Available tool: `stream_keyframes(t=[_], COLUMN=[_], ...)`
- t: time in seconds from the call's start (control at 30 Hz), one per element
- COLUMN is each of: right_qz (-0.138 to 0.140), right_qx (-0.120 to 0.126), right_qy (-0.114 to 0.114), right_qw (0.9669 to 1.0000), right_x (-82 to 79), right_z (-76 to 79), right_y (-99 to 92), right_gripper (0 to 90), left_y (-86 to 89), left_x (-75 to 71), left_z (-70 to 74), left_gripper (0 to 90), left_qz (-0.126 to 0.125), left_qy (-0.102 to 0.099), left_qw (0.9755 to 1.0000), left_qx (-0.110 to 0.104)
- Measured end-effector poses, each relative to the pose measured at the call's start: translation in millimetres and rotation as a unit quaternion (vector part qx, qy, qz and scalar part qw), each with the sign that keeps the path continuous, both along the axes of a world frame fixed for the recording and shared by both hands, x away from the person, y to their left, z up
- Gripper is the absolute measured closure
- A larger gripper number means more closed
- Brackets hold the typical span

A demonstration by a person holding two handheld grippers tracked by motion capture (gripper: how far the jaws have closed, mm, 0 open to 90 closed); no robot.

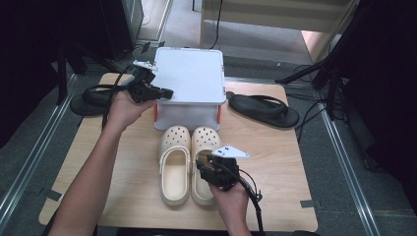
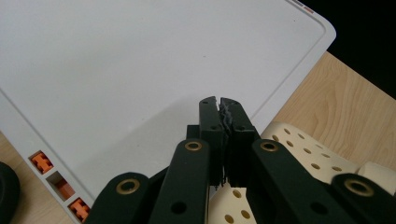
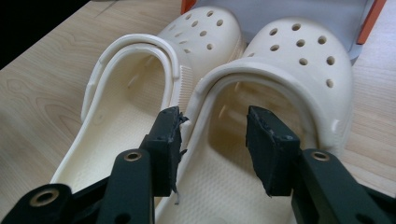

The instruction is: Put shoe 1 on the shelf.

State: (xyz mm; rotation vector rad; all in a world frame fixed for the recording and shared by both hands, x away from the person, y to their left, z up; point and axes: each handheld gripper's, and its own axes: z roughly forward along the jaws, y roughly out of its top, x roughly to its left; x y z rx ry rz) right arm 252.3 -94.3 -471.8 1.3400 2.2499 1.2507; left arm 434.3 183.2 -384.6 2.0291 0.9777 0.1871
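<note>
On the wooden table (image 1: pixel 275 162) a pair of cream clogs (image 1: pixel 189 164) stands side by side just in front of a white lidded box (image 1: pixel 189 81), their perforated toes pointing at twelve o'clock and almost touching the box's front wall. From the table's middle the clogs sit at about six o'clock and the box at twelve.

The right gripper (image 1: pixel 210 169) hangs over the heel end of the right clog (image 3: pixel 299 65). In the right gripper view its jaws stand spread apart, one on each side of that clog's inner side wall (image 3: pixel 205 93); the pads are not pressing on it. The left clog (image 3: pixel 140 70) lies just beside, at about ten o'clock from the jaws.

The left gripper (image 1: pixel 164 93) is at the box's left front corner, roughly ten o'clock from the clogs. In the left gripper view its jaws are pressed together with nothing between them, tips over the white lid (image 2: pixel 140 65) near its edge. Orange latches (image 2: pixel 42 162) show on the box's rim at eight o'clock in that view.

Two black sandals lie flat on the table, well apart: one (image 1: pixel 265 109) at three o'clock from the box, the other (image 1: pixel 88 103) at nine o'clock, behind the left hand (image 1: pixel 123 110).
</note>
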Motion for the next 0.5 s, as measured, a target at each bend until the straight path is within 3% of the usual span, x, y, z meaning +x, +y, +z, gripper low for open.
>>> stream_keyframes(t=[0.5], right_qz=[-0.009], right_qx=[0.004], right_qy=[0.003], right_qw=[0.9999], right_x=[5.3], right_z=[-10.4], right_y=[17.2], right_gripper=[48.7], left_y=[0.1], left_x=[0.9], left_z=[-0.7], left_gripper=[88.8], left_qz=[-0.003], left_qy=[-0.001], left_qw=[1.0], left_qx=[-0.003])
